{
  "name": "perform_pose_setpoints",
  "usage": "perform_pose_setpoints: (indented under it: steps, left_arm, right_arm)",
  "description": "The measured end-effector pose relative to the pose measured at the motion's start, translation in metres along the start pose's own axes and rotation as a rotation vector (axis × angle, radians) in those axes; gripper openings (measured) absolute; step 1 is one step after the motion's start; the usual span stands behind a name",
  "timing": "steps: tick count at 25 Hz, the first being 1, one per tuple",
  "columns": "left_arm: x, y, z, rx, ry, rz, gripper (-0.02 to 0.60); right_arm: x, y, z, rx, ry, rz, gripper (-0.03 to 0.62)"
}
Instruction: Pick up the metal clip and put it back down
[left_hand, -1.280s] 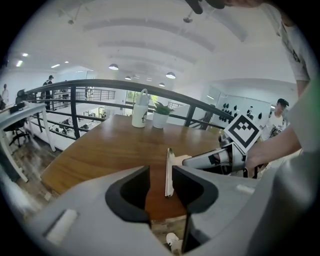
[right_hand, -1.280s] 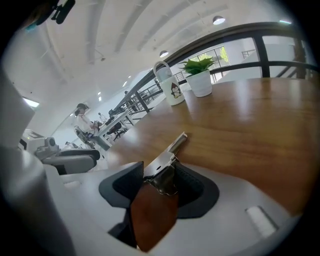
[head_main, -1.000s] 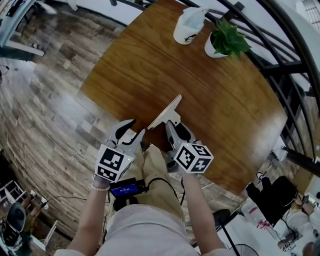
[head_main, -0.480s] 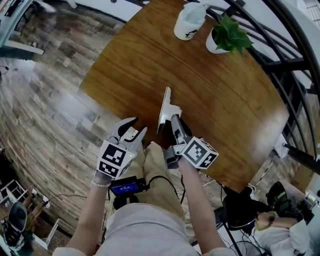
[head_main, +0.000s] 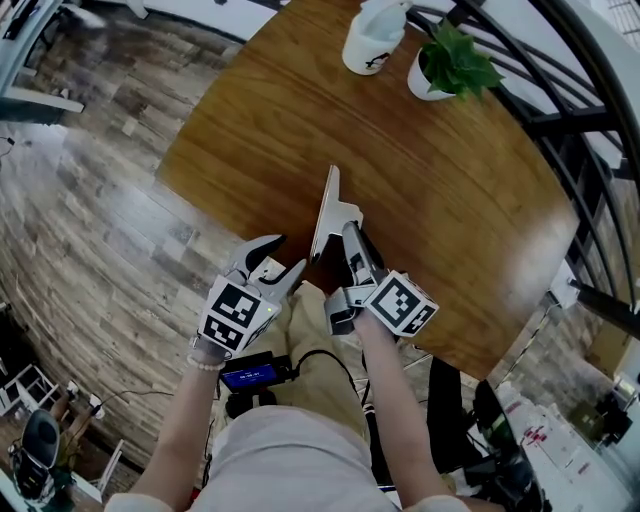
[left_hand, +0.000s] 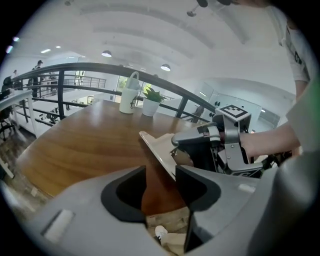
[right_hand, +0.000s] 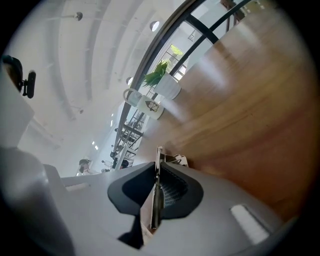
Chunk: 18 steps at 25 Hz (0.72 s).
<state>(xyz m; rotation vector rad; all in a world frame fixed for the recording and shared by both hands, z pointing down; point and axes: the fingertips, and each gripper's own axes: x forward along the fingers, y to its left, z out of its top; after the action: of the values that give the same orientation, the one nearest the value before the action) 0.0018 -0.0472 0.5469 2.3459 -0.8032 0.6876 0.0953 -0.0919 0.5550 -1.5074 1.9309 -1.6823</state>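
A thin pale clipboard (head_main: 324, 210) with a metal clip (head_main: 348, 213) at its near end stands on edge above the near rim of the round wooden table (head_main: 470, 210). My right gripper (head_main: 350, 238) is shut on the board at the clip end. In the right gripper view the clipboard (right_hand: 158, 170) runs edge-on between the jaws of the right gripper (right_hand: 157, 192), with the clip (right_hand: 176, 160) just beyond them. My left gripper (head_main: 270, 263) hangs open and empty to the board's left. From the left gripper (left_hand: 160, 181) I see the clipboard (left_hand: 156, 149) held by the right gripper (left_hand: 200, 142).
A white jug (head_main: 372, 38) and a potted green plant (head_main: 452, 64) stand at the table's far side. A dark metal railing (head_main: 560, 110) curves behind the table on the right. Wood-plank floor (head_main: 90, 200) lies to the left.
The clipboard has turned from a slanted, nearly flat pose to standing on edge, pointing away from me. The left gripper has drifted slightly right and nearer.
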Motion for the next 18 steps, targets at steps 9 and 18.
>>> perform_pose_setpoints:
  steps: [9,18]
  left_arm:
    - [0.011,-0.015,-0.010,0.051,0.043,-0.071,0.227]
    - [0.016,-0.016,-0.006,0.065,0.029,-0.065,0.233]
  right_arm:
    - [-0.003,0.007,0.007,0.085,-0.060,0.017,0.051]
    - [-0.008,0.019,0.011,0.133,-0.100,0.052,0.051]
